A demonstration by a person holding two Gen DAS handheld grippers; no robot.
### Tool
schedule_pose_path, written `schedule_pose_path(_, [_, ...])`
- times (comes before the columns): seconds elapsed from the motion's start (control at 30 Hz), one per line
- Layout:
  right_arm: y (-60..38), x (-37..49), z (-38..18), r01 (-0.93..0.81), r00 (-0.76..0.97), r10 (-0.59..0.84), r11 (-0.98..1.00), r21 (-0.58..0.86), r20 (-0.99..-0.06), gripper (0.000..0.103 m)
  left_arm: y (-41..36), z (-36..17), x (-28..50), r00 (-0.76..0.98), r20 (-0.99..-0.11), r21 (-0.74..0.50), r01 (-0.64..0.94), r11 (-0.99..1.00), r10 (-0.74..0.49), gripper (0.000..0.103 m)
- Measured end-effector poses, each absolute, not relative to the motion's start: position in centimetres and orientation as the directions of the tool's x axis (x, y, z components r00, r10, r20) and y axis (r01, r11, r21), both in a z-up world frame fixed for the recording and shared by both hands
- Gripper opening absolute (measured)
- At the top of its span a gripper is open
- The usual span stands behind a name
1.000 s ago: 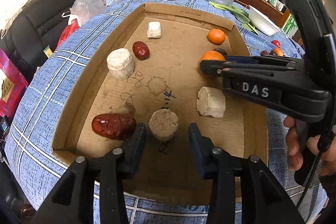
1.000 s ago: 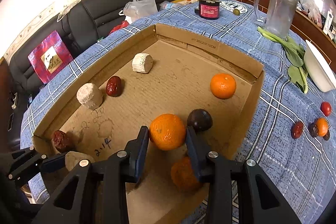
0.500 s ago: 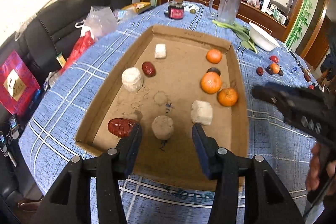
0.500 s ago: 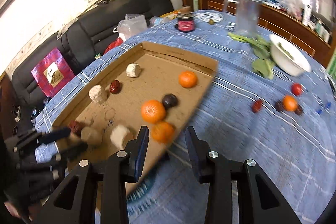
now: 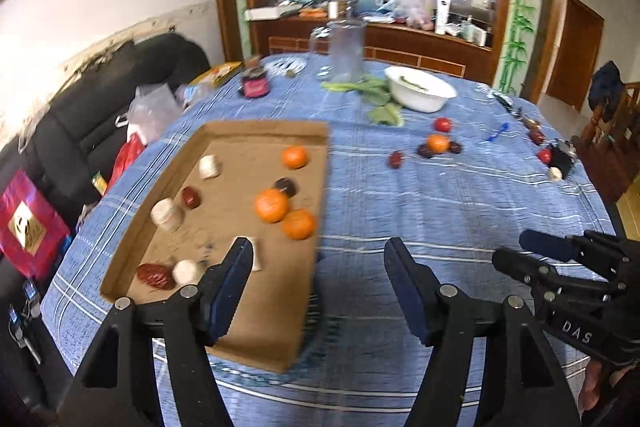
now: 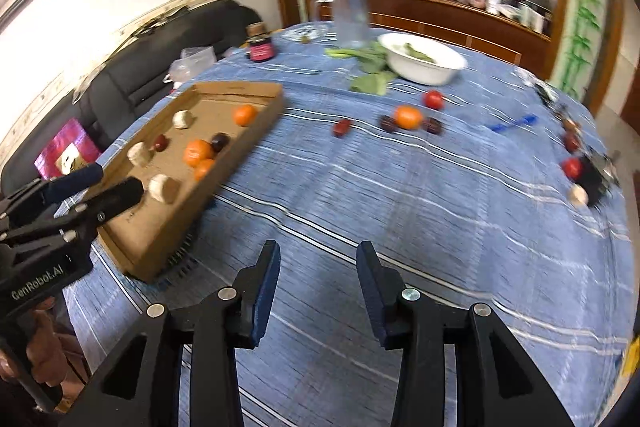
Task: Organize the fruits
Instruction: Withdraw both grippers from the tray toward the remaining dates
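Both grippers have pulled back from the cardboard tray [image 5: 224, 311], now left of the widening, empty left gripper [image 5: 318, 259] and the slightly opening, empty right gripper [image 6: 318, 259].

Open blue-clothed bench [image 6: 400, 211] lies clear ahead. The cardboard tray [image 6: 224, 163] walls off the left; loose fruits [image 6: 408, 117], a white bowl [image 6: 424, 61] and a jug [image 6: 351, 13] crowd the far side.
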State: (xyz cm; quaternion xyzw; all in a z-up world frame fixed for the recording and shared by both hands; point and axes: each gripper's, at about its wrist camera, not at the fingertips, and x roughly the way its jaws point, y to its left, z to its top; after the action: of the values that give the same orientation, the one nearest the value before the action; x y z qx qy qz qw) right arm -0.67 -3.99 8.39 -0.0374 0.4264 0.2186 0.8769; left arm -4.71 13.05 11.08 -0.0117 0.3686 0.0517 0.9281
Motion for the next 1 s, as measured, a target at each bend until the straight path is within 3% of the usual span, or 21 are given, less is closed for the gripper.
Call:
schedule_pose_path(0.03, [-4.9,-0.9,8.4,-0.403,0.546,0.343,0.907,0.119,-0.764,0.043,12.4,11.3,-4.7,0.729,-0.680,0.014,-0.097,0.995,0.080,0.070])
schedule_pose_path(0.1, [-6.6,-1.4,8.5,-0.381,0.555,0.331,0.917,0.121,-0.763,0.043,10.8,11.7,-4.8,0.741,-0.667,0.012,-0.093,0.996,0.077,0.082])
schedule_pose_path(0.17, [-8.3,-1.9,8.5,-0.360,0.565,0.325,0.924,0.128,-0.759,0.043,9.7,12.0,-4.8,0.751,-0.657,-0.003,-0.091,0.996,0.067,0.087])
schedule_pose_path(0.3, [-11.1,-2.8,8.9,-0.331,0.583,0.318,0.933,0.138,-0.748,0.043,7.9,12.5,-4.9,0.756,-0.654,-0.074,-0.070,0.995,0.004,0.087])
schedule_pose_path(0.53, [-14.4,-3.8,9.1,-0.316,0.604,0.320,0.937,0.150,-0.730,0.043,5.5,13.3,-4.8,0.749,-0.661,-0.059,-0.111,0.992,0.045,0.088])
schedule_pose_path(0.77, [-16.1,-4.0,8.9,-0.315,0.610,0.331,0.935,0.162,-0.720,0.043,5.3,13.8,-4.6,0.754,-0.646,-0.024,-0.181,0.983,0.123,0.099])
schedule_pose_path(1.0, [-16.0,-2.2,8.7,-0.304,0.609,0.332,0.937,0.175,-0.720,0.046,6.4,12.8,-3.2,0.721,-0.675,0.019,-0.201,0.979,0.161,0.099])
